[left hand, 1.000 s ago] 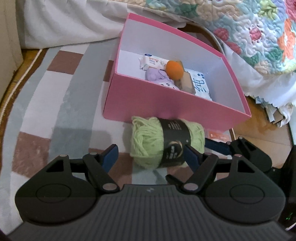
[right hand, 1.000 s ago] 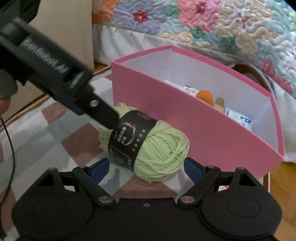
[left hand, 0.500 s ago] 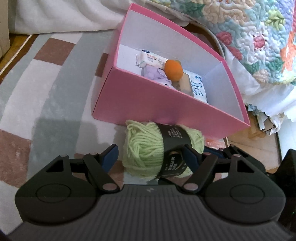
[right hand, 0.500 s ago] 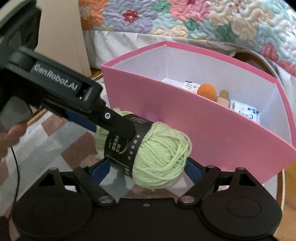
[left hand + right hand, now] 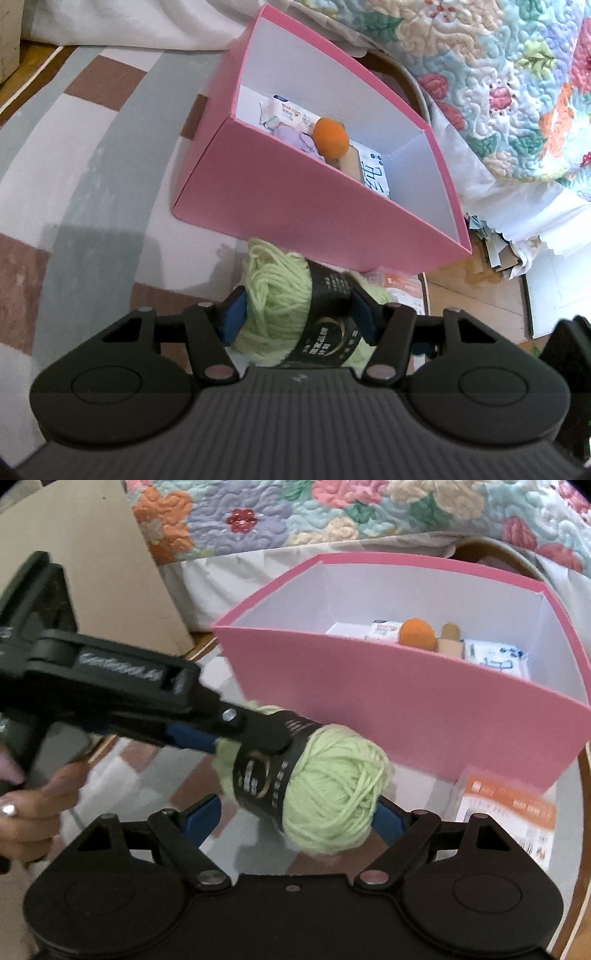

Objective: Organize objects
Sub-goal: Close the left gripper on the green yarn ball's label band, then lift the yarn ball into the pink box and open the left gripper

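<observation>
Left gripper (image 5: 295,314) clamped on green yarn skein (image 5: 280,306) w/ black label, lifted just in front of pink box (image 5: 295,206). Right gripper (image 5: 295,816) spread wide, skein btwn its fingers, untouched.

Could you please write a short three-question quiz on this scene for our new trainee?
1. True or false: the left gripper is shut on the light green yarn skein with a black paper band.
2. Which of these lies inside the pink cardboard box with white inner walls? A) an orange ball B) a blue mug C) a metal spoon
3. Fill in: the right gripper is ____, its blue-padded fingers on either side of the yarn without pressing it.

Key: 1 true, the pads squeeze the skein at its band. 2 A, beside white packets. 3 open.
</observation>
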`<state>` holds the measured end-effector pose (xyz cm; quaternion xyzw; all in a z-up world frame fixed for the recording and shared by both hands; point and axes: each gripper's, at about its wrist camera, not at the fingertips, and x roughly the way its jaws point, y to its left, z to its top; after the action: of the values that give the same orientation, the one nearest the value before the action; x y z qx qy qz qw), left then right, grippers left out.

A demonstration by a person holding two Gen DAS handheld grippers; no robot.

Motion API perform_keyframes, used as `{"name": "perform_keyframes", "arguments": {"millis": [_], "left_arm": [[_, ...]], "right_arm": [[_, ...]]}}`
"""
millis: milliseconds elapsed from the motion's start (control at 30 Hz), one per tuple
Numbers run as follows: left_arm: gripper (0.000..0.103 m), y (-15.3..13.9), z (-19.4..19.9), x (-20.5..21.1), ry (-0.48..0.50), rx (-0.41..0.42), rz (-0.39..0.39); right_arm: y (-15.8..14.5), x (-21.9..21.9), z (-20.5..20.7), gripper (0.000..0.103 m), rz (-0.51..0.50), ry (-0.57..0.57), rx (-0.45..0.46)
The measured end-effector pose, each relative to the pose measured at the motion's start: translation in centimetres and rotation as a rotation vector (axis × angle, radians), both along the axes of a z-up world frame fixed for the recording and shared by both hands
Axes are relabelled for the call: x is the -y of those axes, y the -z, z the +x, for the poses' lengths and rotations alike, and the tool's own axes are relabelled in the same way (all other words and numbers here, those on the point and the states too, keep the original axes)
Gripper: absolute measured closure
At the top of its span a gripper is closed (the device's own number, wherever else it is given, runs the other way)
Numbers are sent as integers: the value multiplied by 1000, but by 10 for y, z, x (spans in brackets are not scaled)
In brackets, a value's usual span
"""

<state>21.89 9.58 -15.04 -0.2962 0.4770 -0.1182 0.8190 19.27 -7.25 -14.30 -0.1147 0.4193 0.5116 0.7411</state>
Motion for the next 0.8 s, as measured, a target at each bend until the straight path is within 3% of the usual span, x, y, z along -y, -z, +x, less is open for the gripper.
{"name": "perform_keyframes", "arguments": {"millis": [200, 467, 600, 800], "left_arm": [[45, -1, -7, 6, 15, -30, 21], [46, 7, -18, 11, 32, -71, 28], [46, 9, -19, 15, 23, -74, 47], [48, 4, -28, 20, 34, -58, 24]], "right_arm": [[-12, 8, -24, 13, -9, -61, -9], [2, 7, -24, 13, -58, -14, 5], [16, -6, -27, 15, -196, 12, 126], [14, -5, -33, 17, -158, 2, 89]]}}
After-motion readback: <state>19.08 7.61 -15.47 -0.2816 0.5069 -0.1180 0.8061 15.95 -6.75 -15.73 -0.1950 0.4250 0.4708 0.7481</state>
